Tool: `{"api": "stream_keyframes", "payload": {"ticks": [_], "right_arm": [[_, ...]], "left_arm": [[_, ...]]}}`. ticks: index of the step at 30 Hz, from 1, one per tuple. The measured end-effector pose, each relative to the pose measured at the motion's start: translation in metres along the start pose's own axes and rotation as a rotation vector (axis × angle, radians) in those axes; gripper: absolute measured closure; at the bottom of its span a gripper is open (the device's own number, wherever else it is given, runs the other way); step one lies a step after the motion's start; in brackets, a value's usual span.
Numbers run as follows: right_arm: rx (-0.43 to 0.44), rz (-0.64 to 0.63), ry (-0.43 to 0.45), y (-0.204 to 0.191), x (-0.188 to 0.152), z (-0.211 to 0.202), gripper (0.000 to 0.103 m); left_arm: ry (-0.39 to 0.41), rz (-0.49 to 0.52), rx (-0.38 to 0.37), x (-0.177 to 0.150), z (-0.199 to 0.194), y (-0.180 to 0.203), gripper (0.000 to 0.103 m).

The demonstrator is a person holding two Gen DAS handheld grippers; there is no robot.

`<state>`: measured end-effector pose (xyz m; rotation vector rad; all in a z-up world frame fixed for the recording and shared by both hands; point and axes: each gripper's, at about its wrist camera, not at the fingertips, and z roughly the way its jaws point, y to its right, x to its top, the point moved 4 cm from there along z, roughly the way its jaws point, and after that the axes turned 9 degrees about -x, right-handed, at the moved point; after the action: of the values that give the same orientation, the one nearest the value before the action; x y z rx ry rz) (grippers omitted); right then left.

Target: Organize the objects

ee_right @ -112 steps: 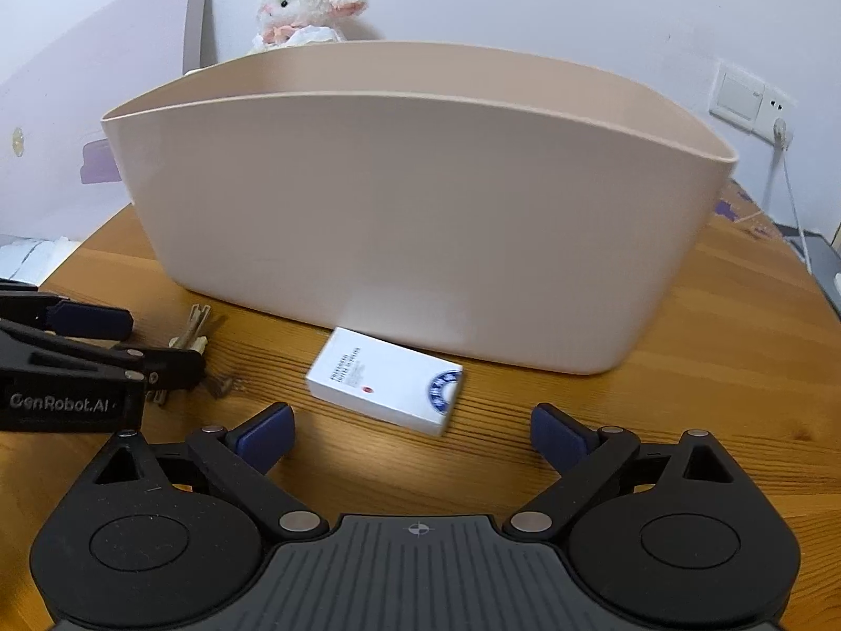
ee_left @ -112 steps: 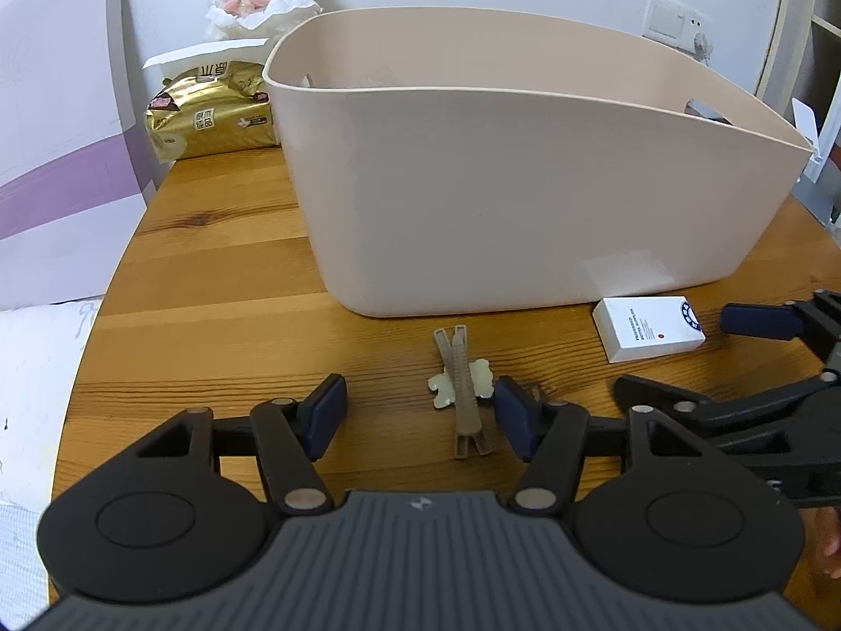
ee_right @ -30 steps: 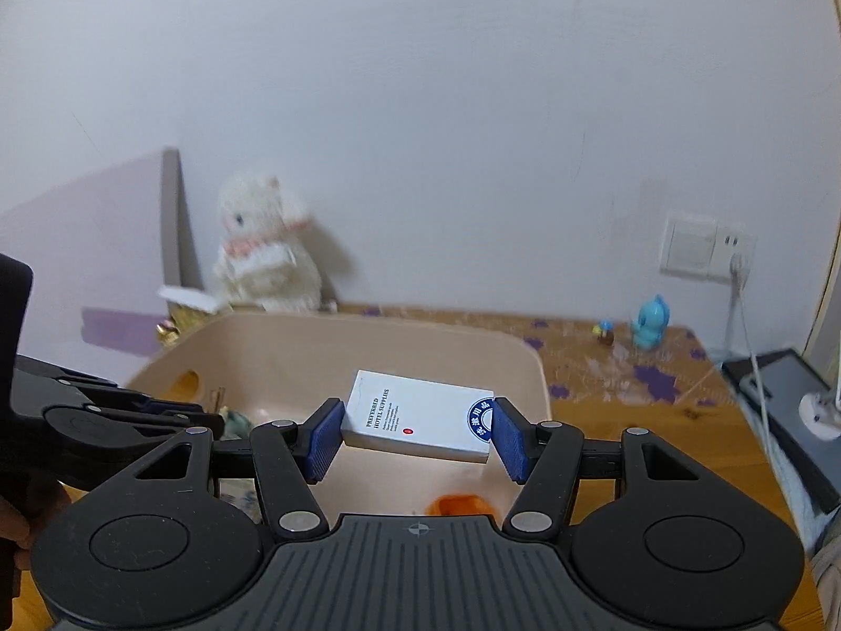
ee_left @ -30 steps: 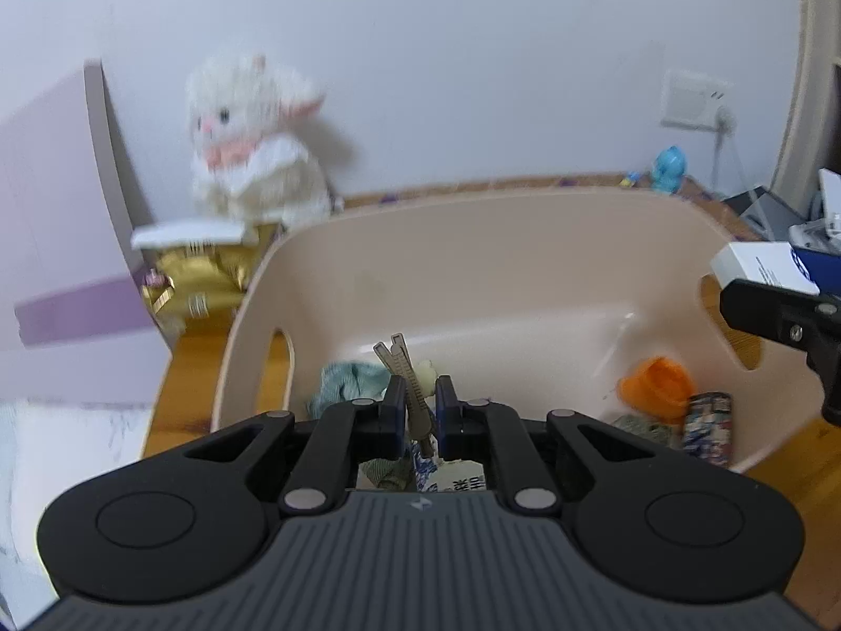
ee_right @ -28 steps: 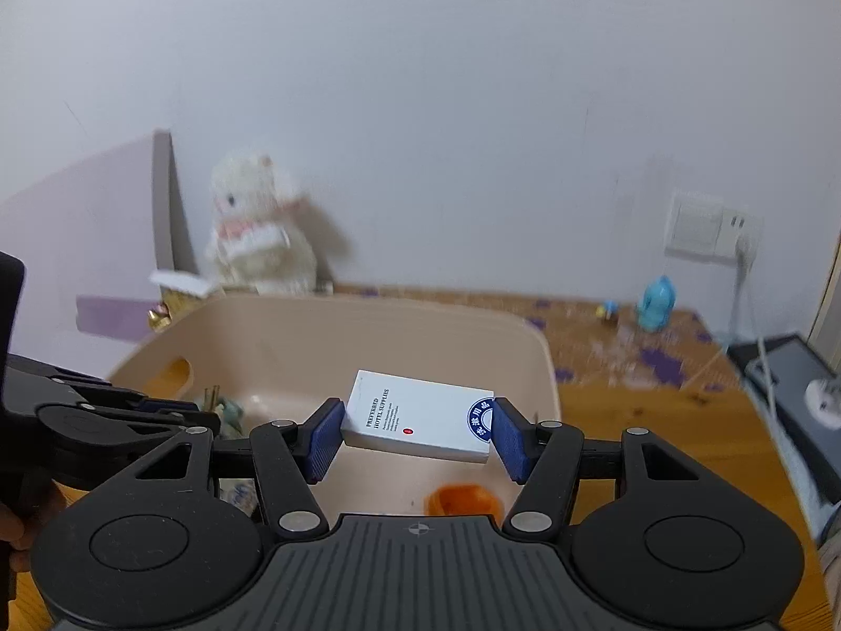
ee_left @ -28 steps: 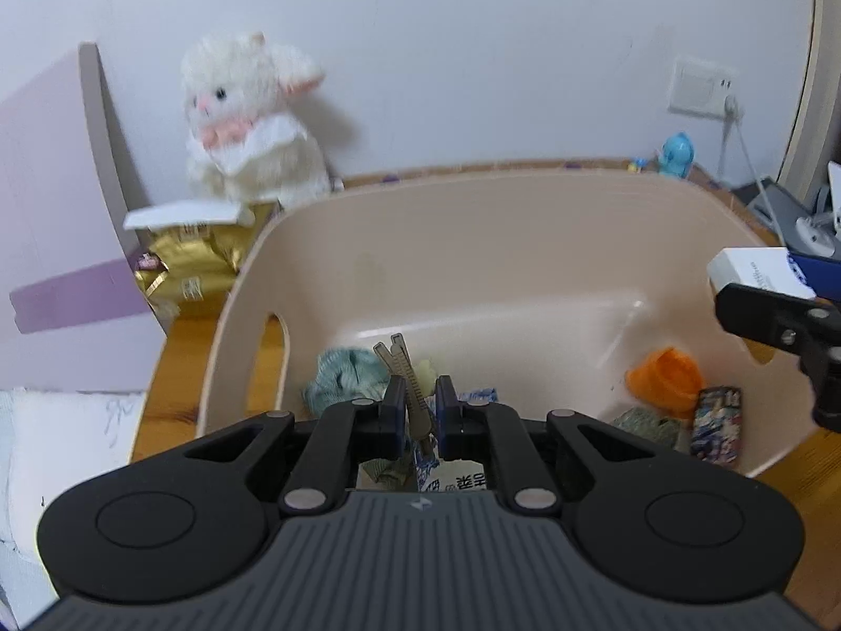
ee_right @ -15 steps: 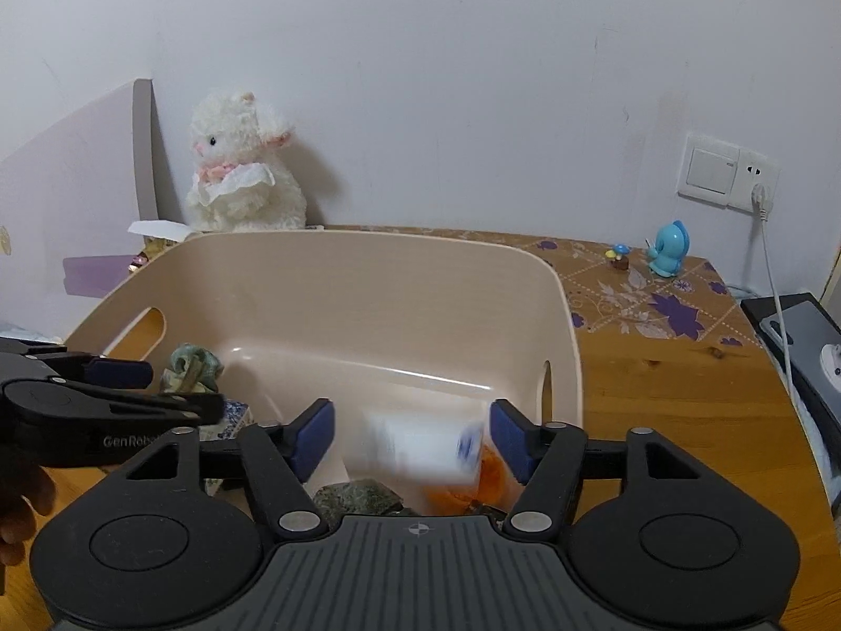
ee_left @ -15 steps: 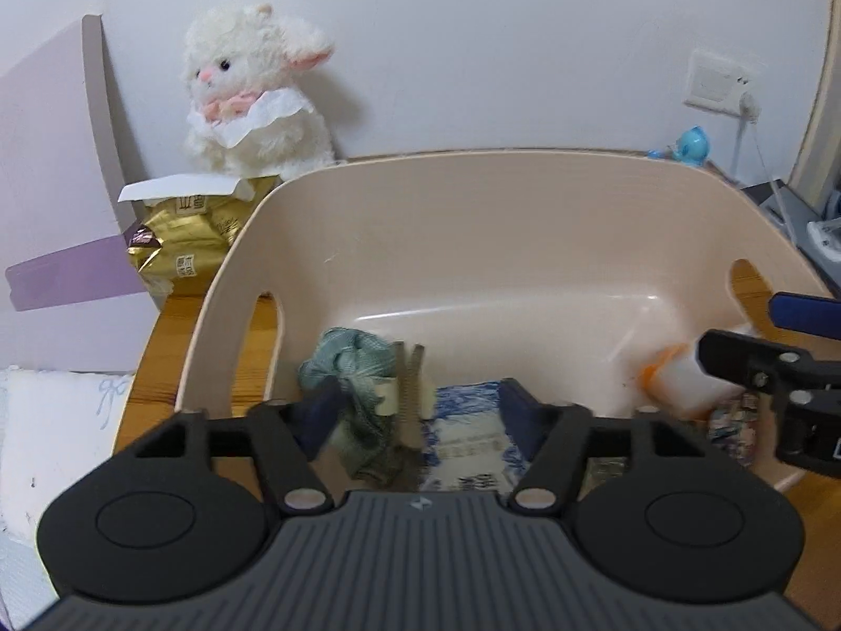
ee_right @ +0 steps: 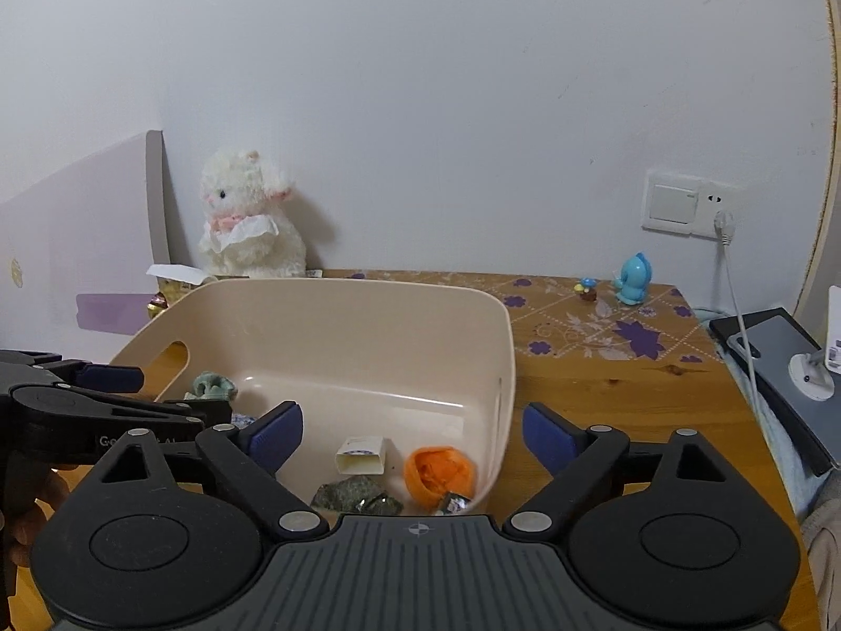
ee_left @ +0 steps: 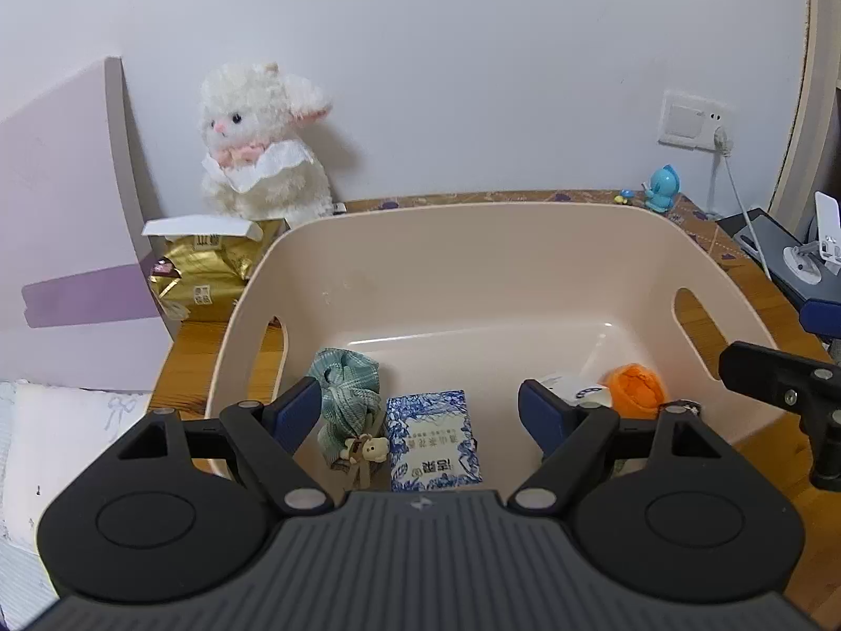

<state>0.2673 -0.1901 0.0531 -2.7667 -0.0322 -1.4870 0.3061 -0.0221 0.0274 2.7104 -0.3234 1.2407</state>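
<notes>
Soft, even indoor light, fairly bright. The plush lamb (ee_left: 263, 142) throws a faint shadow on the wall. Fisheye bending and dark vignetting mark the corners; focus is sharp.

Quick count: one beige plastic bin (ee_left: 525, 242). Inside it, one teal checked cloth bundle (ee_left: 347, 389), one tan hair clip with a little bear charm (ee_left: 362, 452), one blue-and-white patterned packet (ee_left: 433, 439), one small white box (ee_right: 361, 456), one orange fuzzy ball (ee_right: 439, 473). Behind it, one white plush lamb (ee_left: 257, 147), one gold foil bag (ee_left: 210, 278), one blue toy figure (ee_right: 633, 276).
</notes>
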Motion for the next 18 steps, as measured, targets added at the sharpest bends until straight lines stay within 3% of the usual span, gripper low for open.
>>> {"api": "stream_keyframes", "payload": {"ticks": [18], "right_arm": [[0.025, -0.024, 0.034, -0.001, -0.041, -0.083, 0.011]], "left_arm": [[0.051, 0.021, 0.035, -0.046, -0.091, 0.020, 0.020]]}}
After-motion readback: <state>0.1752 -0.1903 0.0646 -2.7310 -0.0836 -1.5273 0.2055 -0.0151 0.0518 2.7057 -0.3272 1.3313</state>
